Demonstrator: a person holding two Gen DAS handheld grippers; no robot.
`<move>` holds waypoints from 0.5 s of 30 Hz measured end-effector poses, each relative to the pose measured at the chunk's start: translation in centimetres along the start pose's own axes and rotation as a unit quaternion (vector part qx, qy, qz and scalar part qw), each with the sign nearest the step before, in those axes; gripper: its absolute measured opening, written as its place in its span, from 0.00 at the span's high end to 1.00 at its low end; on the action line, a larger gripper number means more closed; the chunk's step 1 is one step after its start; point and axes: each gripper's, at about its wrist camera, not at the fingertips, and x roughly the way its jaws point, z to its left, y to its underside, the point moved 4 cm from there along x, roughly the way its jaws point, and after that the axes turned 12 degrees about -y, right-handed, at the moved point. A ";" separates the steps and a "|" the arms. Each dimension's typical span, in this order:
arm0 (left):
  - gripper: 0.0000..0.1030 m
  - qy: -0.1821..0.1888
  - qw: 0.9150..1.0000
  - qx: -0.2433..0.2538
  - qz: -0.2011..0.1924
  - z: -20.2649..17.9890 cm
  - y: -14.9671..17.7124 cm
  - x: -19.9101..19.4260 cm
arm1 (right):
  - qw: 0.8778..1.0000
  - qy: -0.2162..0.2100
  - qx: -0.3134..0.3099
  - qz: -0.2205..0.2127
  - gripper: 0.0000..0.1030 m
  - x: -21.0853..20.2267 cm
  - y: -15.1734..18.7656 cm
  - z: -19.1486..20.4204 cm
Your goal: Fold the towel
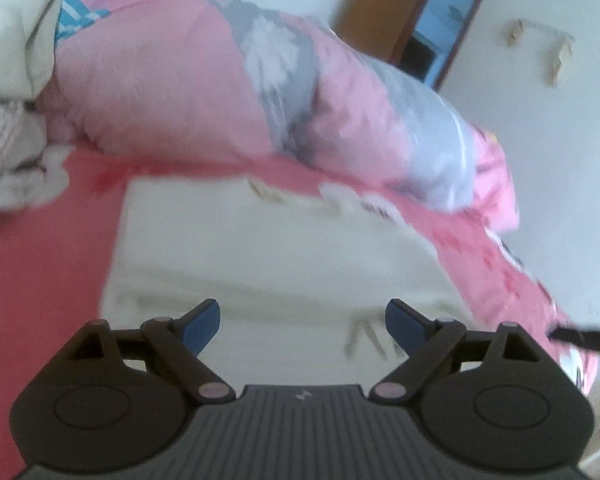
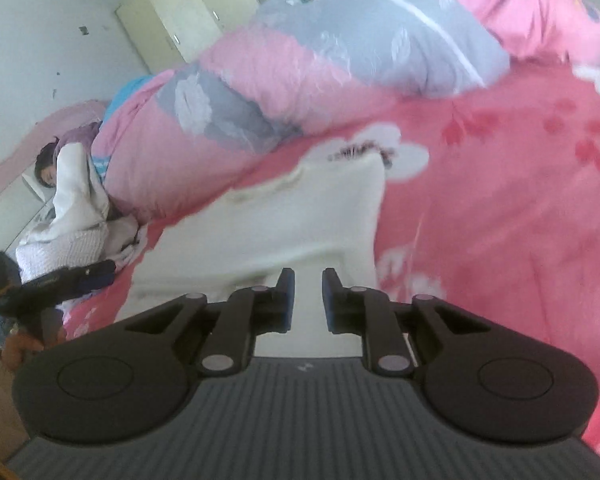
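Note:
A cream white towel (image 1: pixel 260 248) lies flat on the pink flowered bed sheet (image 1: pixel 40 264), folded into a broad rectangle with faint embroidered marks near its edges. My left gripper (image 1: pixel 303 312) hovers over the towel's near edge, its blue pads wide apart and empty. In the right wrist view the same towel (image 2: pixel 300 216) stretches away from my right gripper (image 2: pixel 308 280), whose blue pads stand a narrow gap apart with only the towel's surface showing behind that gap. The left gripper's black body (image 2: pixel 52 280) shows at the left edge of that view.
A bulky pink and grey quilt (image 1: pixel 188 80) is heaped along the far side of the towel. A person (image 2: pixel 72 184) lies at the head of the bed beside white clothes (image 2: pixel 60 244). Beyond are a cream wardrobe (image 2: pixel 180 20) and a wooden door (image 1: pixel 380 12).

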 end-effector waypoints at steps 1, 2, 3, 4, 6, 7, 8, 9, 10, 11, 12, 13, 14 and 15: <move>0.12 -0.003 1.000 0.004 0.001 -0.5 1.3 -0.3 | 1.000 -0.005 0.003 0.005 0.85 0.4 0.5 0.1; 0.12 -0.004 1.000 0.007 0.003 -0.9 2.6 -0.3 | 1.000 -0.010 0.005 0.011 0.85 1.0 0.9 0.2; 0.12 -0.005 1.000 0.009 0.005 -1.2 4.0 -0.4 | 1.000 -0.006 0.002 0.021 0.85 2.0 1.4 0.2; 0.12 -0.010 1.000 0.013 0.008 -1.4 5.2 -0.4 | 0.999 0.002 -0.003 0.032 0.85 3.1 1.9 0.3; 0.12 -0.028 0.999 0.017 0.012 -1.4 7.3 -0.1 | 0.997 0.035 -0.020 0.061 0.86 5.1 3.8 0.0; 0.12 -0.032 0.999 0.014 0.011 -1.2 8.2 -0.1 | 0.995 0.053 -0.029 0.076 0.86 6.0 4.8 -0.2; 0.12 -0.030 0.999 0.012 -0.001 -1.0 8.9 -0.6 | 0.993 0.070 -0.039 0.091 0.87 6.9 5.7 -0.4; 0.12 -0.026 1.000 0.011 -0.014 -0.9 9.5 -1.2 | 0.992 0.077 -0.054 0.087 0.88 6.8 6.6 -0.2; 0.12 -0.022 1.000 0.008 -0.021 -0.7 9.8 -1.5 | 0.992 0.081 -0.059 0.081 0.88 5.9 7.2 0.1; 0.11 -0.017 0.999 0.004 -0.028 -0.5 10.2 -1.7 | 0.992 0.086 -0.060 0.076 0.88 4.9 7.8 0.4; 0.11 -0.012 0.999 0.001 -0.034 -0.3 10.5 -1.9 | 0.992 0.091 -0.051 0.072 0.88 3.6 8.4 0.5; 0.11 -0.010 0.999 -0.001 -0.041 -0.2 10.8 -2.2 | 0.992 0.096 -0.039 0.068 0.88 2.3 9.1 0.5; 0.11 -0.008 0.999 -0.001 -0.049 -0.2 11.1 -2.4 | 0.992 0.099 -0.031 0.067 0.88 1.1 9.8 0.6; 0.11 -0.009 0.998 -0.001 -0.056 -0.2 11.4 -2.6 | 0.992 0.103 -0.024 0.066 0.88 0.0 10.5 0.8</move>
